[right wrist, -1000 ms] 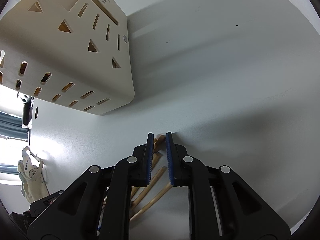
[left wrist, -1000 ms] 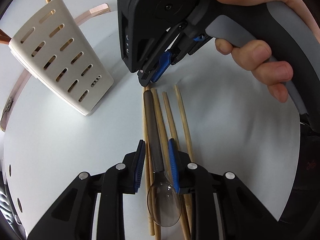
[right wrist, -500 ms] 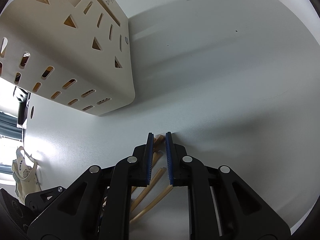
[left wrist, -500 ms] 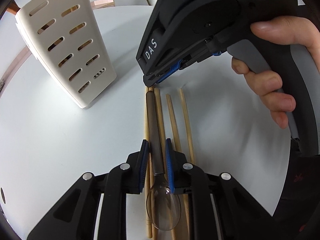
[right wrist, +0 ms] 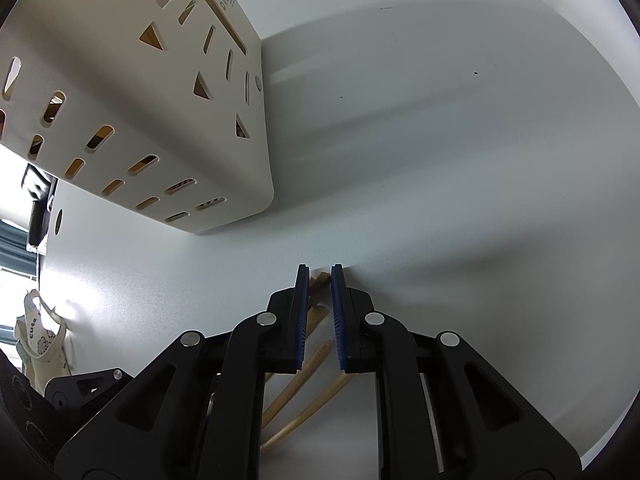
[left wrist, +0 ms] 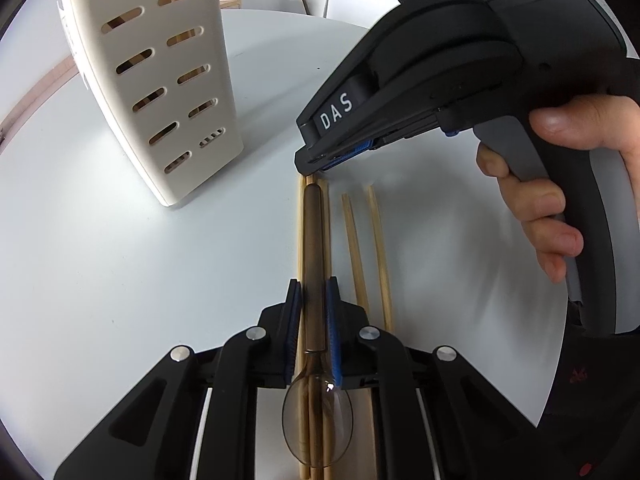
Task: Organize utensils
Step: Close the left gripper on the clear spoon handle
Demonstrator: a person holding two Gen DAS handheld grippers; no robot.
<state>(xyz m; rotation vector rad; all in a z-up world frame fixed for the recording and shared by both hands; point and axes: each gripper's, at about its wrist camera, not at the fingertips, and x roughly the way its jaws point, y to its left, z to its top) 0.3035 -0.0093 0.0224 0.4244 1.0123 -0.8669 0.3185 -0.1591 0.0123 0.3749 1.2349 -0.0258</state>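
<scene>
spoon [left wrist: 313, 248]: lay on chopsticks [left wrist: 362, 256] on the tabletop [left wrist: 120, 280], near the holder [left wrist: 152, 80] | left gripper [left wrist: 313, 308]: we had just squeezed its thin, smooth, light handle | right gripper [right wrist: 319, 312]: nearly shut over chopstick tips; grip unclear

"DAS" in white on right gripper [left wrist: 316, 166] body; "cute" on cloth bag [right wrist: 38, 344]; holder [right wrist: 132, 92] print unclear.

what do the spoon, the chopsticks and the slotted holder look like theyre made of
Spoon: likely smoky translucent plastic, glossy; chopsticks show through its bowl. Chopsticks: pale wood or bamboo, matt and tan. Slotted holder: probably cream plastic, smooth, with rounded moulded slots.
</scene>
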